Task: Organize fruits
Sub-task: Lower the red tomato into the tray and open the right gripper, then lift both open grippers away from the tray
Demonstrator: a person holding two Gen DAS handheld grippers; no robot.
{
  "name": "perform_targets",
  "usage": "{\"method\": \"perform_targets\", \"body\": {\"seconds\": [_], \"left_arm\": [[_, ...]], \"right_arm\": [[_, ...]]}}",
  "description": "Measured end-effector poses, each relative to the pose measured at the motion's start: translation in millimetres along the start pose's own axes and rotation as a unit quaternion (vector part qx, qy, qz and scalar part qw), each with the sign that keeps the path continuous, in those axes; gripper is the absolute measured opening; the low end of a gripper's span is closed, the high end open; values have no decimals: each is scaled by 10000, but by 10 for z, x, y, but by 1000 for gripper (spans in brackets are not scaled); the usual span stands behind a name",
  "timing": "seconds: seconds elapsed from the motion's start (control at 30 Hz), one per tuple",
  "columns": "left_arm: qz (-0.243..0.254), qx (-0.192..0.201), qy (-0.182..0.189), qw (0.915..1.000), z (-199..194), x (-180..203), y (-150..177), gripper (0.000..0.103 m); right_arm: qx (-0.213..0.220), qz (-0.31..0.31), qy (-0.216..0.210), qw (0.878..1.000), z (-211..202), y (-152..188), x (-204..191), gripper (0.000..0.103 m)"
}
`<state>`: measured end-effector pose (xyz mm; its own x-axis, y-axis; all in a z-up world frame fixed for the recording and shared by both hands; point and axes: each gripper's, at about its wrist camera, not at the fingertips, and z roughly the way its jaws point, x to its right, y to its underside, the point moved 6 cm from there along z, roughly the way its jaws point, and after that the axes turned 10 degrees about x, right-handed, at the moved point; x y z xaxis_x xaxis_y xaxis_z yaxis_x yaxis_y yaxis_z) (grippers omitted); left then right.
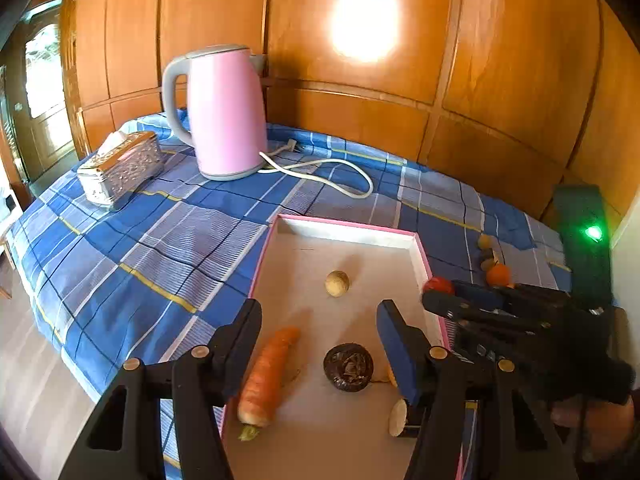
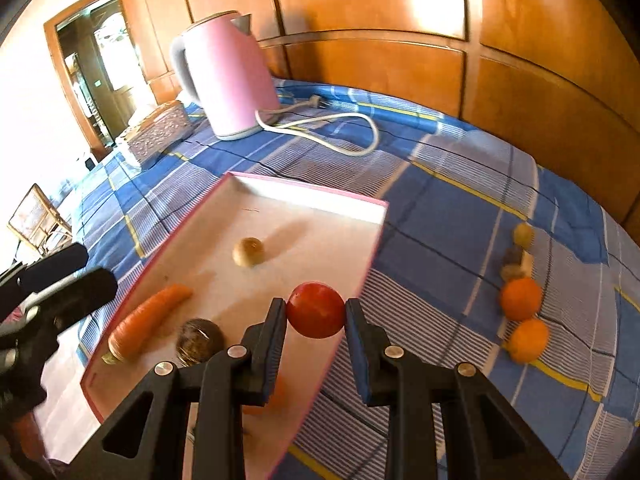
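Setting: wood-panelled wall behind a counter (image 2: 460,200) spread with a blue checked cloth; a pink kettle (image 2: 232,80) with its white cord stands at the upper left of both views, a silver patterned box (image 1: 120,168) to its left.
Tray: a shallow pink-edged tray (image 2: 304,192) fills the middle, holding a carrot (image 2: 144,320), a dark round fruit (image 2: 199,340) and a small pale round one (image 2: 249,251).
Right gripper: the right gripper (image 2: 316,314) pinches a red tomato-like fruit (image 2: 316,310) between its fingers (image 2: 276,320), held above the tray's right edge at centre frame.
Left gripper: the left gripper (image 1: 316,332) has its fingers spread with nothing between them, low in its own view over the carrot end of the tray.
Still outside: two oranges (image 2: 522,298) and a few small pieces lie on the cloth at the right, well apart from the tray.
Handling, red fruit: likely light, smooth and a little slippery, with skin that bruises or splits if squeezed; the grip across its widest part looks right, and pressure should stay gentle.
Handling, oranges: probably firmer and grippier, and they may roll on the cloth; best taken across the middle.
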<state>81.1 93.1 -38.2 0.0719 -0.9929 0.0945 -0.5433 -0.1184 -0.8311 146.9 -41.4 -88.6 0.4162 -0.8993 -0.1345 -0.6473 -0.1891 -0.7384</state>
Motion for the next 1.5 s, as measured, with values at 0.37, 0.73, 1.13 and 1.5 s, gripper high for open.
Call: {"method": "perform_targets", "body": {"seconds": [0.37,0.73,1.13,1.5], "left_arm": [[-134,177,-74,9997,-179,-139,29,64],[200,373,25,9991,-299,107,59,67],[623,429,286,9967,-389,497,104,69],[864,383,396,9947,-393,706,148,69]], "right_arm": [[-58,-109,-6,9999,109,-83,-294,36],[287,-335,867,9953,-290,155,-169,40],[489,113,1206,9914,-658,364,147,40],[608,169,902,9939,-813,404,132,49]]}}
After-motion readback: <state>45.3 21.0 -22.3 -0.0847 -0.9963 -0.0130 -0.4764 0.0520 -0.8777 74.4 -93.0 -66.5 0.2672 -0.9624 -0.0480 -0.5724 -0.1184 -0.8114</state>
